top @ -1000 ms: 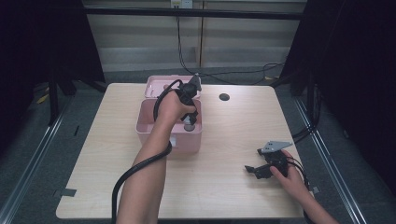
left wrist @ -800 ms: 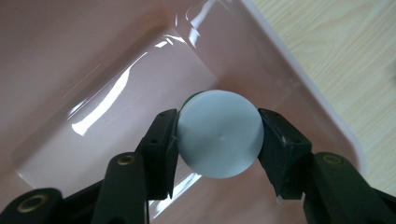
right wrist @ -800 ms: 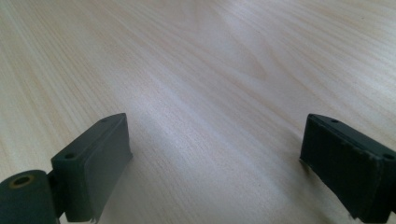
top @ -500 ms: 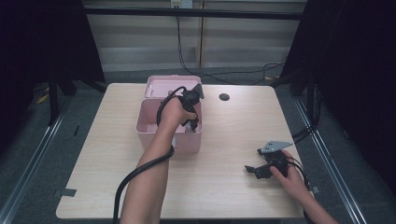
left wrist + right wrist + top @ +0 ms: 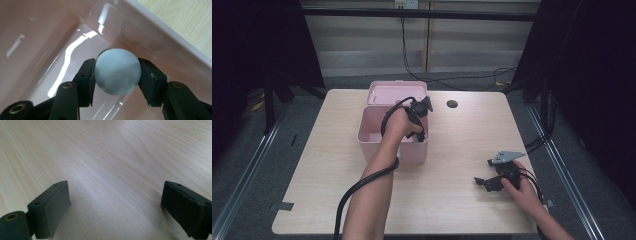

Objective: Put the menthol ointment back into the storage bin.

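Observation:
A pink box [image 5: 372, 140] stands open on the wooden table [image 5: 462, 145], its lid [image 5: 394, 92] lying back behind it. My left gripper [image 5: 417, 131] reaches down into the box at its right side. In the left gripper view it [image 5: 116, 75] is shut on a round white cap [image 5: 117, 71] with a thin green edge, held just above the pink box floor [image 5: 75, 50] near a corner. My right gripper [image 5: 482, 182] rests low over the table at the front right, and in the right gripper view it [image 5: 115, 205] stands open over bare wood [image 5: 112, 157].
A dark round hole [image 5: 452, 104] sits in the tabletop behind and to the right of the box. Cables trail from both grippers toward the front edge. A metal frame and dark curtains surround the table.
My left hand has sunk lower into the pink box with the white cap still in its jaws. The right hand has stayed where it was.

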`<state>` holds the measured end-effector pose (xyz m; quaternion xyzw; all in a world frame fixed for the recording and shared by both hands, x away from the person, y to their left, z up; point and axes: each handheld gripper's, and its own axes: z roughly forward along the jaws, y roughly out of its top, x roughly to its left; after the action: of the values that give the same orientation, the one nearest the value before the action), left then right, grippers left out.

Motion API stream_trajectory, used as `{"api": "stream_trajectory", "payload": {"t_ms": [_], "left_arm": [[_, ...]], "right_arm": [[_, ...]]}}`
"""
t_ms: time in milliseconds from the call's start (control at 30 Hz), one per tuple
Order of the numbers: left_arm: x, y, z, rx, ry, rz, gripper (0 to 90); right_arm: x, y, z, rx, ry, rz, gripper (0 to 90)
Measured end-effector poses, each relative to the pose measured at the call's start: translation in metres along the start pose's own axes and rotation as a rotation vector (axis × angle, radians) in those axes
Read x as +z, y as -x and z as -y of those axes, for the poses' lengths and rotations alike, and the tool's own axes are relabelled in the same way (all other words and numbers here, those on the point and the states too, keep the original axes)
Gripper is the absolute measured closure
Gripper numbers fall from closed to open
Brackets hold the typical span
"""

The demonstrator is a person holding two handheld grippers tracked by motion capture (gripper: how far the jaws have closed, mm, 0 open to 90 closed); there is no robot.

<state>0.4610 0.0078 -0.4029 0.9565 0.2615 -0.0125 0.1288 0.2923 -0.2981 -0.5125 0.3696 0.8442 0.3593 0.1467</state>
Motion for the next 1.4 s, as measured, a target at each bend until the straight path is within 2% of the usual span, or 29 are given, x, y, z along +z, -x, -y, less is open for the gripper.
{"api": "stream_trajectory", "payload": {"t_ms": [100, 367, 467, 667, 1100, 1200, 1400], "left_arm": [[0.003, 0.001, 0.000, 0.014, 0.010, -0.005, 50.1], [0.005, 0.000, 0.000, 0.069, 0.000, -0.007, 50.1], [0.007, 0.000, 0.001, 0.070, 0.000, -0.006, 50.1], [0.010, -0.001, 0.001, 0.106, 0.001, -0.003, 50.0], [0.021, -0.001, 0.003, 0.135, 0.000, 0.018, 49.9], [0.022, -0.001, 0.003, 0.121, 0.008, 0.023, 49.8], [0.025, -0.001, 0.004, 0.144, 0.002, 0.025, 49.7]], "right_arm": [[0.000, 0.000, 0.000, 0.000, 0.000, 0.000, 8.0], [0.000, 0.000, 0.000, 0.002, -0.002, 0.001, 8.0], [0.000, 0.000, 0.000, 0.000, 0.000, 0.000, 8.0], [0.000, 0.000, 0.000, 0.000, 0.000, 0.000, 8.0], [0.000, 0.000, 0.000, 0.000, 0.000, 0.000, 8.0], [0.000, 0.000, 0.000, 0.000, 0.000, 0.000, 7.9], [0.000, 0.000, 0.000, 0.000, 0.000, 0.000, 8.0]]}}
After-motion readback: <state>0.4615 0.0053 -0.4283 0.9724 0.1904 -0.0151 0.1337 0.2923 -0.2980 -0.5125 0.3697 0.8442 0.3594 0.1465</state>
